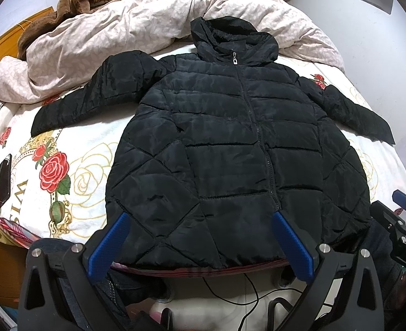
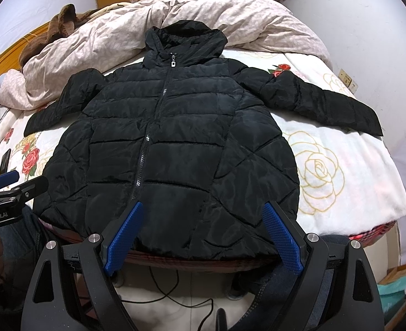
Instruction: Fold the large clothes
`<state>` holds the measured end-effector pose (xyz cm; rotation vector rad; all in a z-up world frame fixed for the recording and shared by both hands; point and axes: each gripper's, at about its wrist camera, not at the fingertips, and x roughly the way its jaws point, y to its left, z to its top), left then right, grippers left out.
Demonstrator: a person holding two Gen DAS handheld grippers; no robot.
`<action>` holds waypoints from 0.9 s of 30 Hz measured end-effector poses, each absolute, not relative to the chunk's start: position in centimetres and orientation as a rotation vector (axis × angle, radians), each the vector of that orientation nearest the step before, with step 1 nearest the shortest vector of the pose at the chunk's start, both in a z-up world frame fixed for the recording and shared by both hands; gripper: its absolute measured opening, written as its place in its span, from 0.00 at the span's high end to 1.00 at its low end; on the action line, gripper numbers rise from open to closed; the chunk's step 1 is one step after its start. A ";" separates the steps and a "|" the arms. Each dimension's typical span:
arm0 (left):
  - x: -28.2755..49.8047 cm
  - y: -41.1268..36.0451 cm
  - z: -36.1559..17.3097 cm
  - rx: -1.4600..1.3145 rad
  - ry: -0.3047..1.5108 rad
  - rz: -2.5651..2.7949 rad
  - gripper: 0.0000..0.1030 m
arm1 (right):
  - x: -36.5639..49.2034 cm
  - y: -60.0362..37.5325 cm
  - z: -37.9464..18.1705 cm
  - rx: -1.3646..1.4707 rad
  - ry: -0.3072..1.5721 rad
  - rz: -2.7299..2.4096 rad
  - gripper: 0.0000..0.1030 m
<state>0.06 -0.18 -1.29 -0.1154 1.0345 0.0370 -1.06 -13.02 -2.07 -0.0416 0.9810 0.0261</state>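
Observation:
A black quilted hooded jacket (image 1: 216, 138) (image 2: 180, 143) lies flat and zipped on the bed, front up, both sleeves spread sideways and the hood toward the duvet. Its hem reaches the bed's near edge. My left gripper (image 1: 200, 218) hovers open just before the hem's left half, blue pads (image 1: 109, 245) wide apart, nothing between them. My right gripper (image 2: 203, 207) is also open and holds nothing, in front of the hem's right half. Each gripper shows at the edge of the other's view: the right gripper (image 1: 404, 201) and the left gripper (image 2: 7, 179).
A rose-print sheet (image 2: 327, 165) covers the bed. A crumpled pink duvet (image 1: 120, 35) and a brown plush blanket (image 1: 73, 2) lie behind the jacket. A dark phone (image 1: 4, 176) rests on the bed's left. A black cable (image 2: 175, 295) trails on the floor beside a person's jeans-clad legs (image 1: 125, 287).

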 end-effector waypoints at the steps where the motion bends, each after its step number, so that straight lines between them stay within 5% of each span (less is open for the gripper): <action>1: 0.2 0.0 -1.3 -0.118 1.033 0.034 0.00 | -0.8 -13.0 -2.2 -0.043 0.983 0.033 0.14; 27: 12.3 18.8 -6.4 -0.265 0.995 0.336 0.00 | 13.3 -6.4 -4.6 -0.166 0.965 0.206 0.14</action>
